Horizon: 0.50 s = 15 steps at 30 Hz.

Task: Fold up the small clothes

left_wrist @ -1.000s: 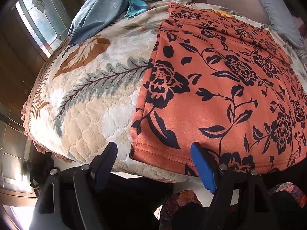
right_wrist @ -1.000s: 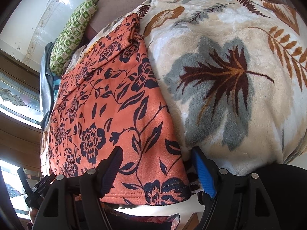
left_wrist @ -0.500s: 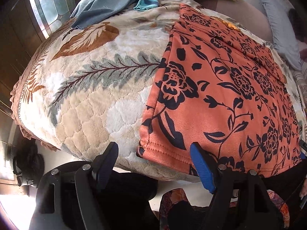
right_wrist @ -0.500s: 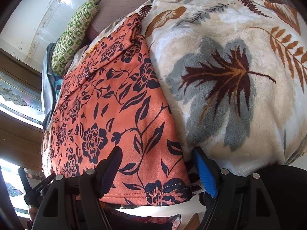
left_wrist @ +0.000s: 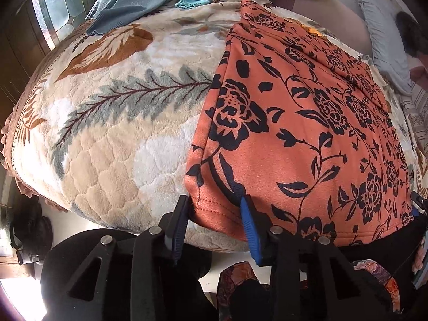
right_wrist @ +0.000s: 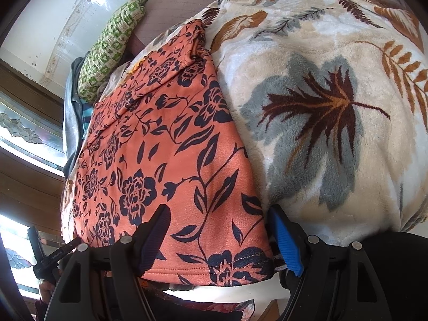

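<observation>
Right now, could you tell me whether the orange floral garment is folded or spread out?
Spread out: the orange floral garment lies flat on the blanket, hem at the near edge, not yet folded over.

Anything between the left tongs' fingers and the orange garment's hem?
No. In the left wrist view the left tongs straddle the corner of the garment hem with nothing between; only the blanket lies beneath.
</observation>
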Each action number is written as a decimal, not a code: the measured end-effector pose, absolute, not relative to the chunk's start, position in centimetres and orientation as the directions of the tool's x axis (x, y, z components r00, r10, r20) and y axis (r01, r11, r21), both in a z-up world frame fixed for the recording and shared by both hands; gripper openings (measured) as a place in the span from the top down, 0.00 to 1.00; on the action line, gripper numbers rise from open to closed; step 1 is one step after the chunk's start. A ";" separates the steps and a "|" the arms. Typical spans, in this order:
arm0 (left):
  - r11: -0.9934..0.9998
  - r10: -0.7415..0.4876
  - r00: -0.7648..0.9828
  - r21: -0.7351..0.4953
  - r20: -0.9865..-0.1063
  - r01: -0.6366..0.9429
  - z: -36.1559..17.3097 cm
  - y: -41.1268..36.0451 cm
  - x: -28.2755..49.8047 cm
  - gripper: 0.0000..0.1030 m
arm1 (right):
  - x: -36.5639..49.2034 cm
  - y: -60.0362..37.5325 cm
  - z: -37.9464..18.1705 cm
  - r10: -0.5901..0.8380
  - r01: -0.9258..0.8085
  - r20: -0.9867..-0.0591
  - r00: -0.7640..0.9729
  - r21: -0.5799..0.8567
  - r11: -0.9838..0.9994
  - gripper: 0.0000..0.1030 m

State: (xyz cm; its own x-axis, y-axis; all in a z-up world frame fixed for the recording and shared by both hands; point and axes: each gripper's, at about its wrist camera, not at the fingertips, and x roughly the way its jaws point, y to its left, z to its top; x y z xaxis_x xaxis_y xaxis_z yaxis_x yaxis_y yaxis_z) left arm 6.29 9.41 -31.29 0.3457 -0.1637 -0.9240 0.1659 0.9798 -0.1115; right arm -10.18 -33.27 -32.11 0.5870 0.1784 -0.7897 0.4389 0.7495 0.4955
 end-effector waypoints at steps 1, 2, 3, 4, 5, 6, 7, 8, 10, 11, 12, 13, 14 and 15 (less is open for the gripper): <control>0.980 -0.169 0.344 -0.119 -0.924 0.161 -31.3 9.4 6.3 0.64 | -10.1 -32.9 -32.0 0.176 0.430 -0.793 0.583 0.485 0.762 0.29; 0.979 -0.175 0.342 -0.128 -0.923 0.157 -31.2 9.8 6.3 0.65 | -9.9 -32.6 -32.0 0.168 0.424 -0.800 0.576 0.468 0.775 0.32; 0.979 -0.181 0.339 -0.136 -0.923 0.153 -31.2 10.0 6.2 0.66 | -9.9 -32.4 -31.9 0.162 0.417 -0.805 0.571 0.454 0.787 0.34; 0.979 -0.182 0.335 -0.140 -0.924 0.148 -31.2 10.2 6.2 0.66 | -9.8 -32.2 -31.8 0.157 0.412 -0.809 0.567 0.443 0.796 0.36; 0.982 -0.172 0.332 -0.133 -0.927 0.137 -31.2 10.6 6.1 0.66 | -9.8 -32.1 -31.8 0.152 0.410 -0.811 0.565 0.436 0.801 0.38; 0.985 -0.156 0.333 -0.120 -0.930 0.126 -31.2 10.7 6.0 0.66 | -9.9 -32.1 -31.8 0.150 0.408 -0.811 0.565 0.433 0.804 0.41; 0.987 -0.144 0.339 -0.110 -0.930 0.118 -31.1 10.9 5.9 0.66 | -9.9 -32.1 -31.8 0.157 0.400 -0.807 0.569 0.439 0.804 0.49; 0.988 -0.141 0.341 -0.108 -0.930 0.114 -31.1 11.1 6.0 0.65 | -9.9 -32.0 -31.8 0.182 0.384 -0.801 0.571 0.456 0.803 0.58; 0.988 -0.138 0.331 -0.109 -0.933 0.106 -31.3 11.2 6.4 0.64 | -9.9 -31.6 -31.8 0.176 0.375 -0.805 0.567 0.442 0.815 0.66; 0.988 -0.138 0.325 -0.109 -0.936 0.105 -31.4 11.1 6.7 0.64 | -9.8 -31.4 -31.8 0.173 0.370 -0.807 0.565 0.435 0.821 0.66; 0.989 -0.134 0.322 -0.104 -0.937 0.108 -31.5 10.9 6.7 0.64 | -9.8 -31.3 -31.7 0.172 0.368 -0.809 0.562 0.431 0.824 0.66; 0.988 -0.132 0.324 -0.099 -0.937 0.116 -31.5 10.7 6.8 0.64 | -9.8 -31.4 -31.7 0.172 0.368 -0.809 0.562 0.431 0.824 0.66; 0.987 -0.134 0.324 -0.097 -0.937 0.126 -31.6 10.5 6.9 0.64 | -9.8 -31.4 -31.7 0.175 0.369 -0.808 0.562 0.434 0.822 0.66; 0.985 -0.141 0.322 -0.102 -0.936 0.137 -31.7 10.4 6.9 0.65 | -9.9 -31.4 -31.7 0.179 0.370 -0.807 0.563 0.439 0.819 0.66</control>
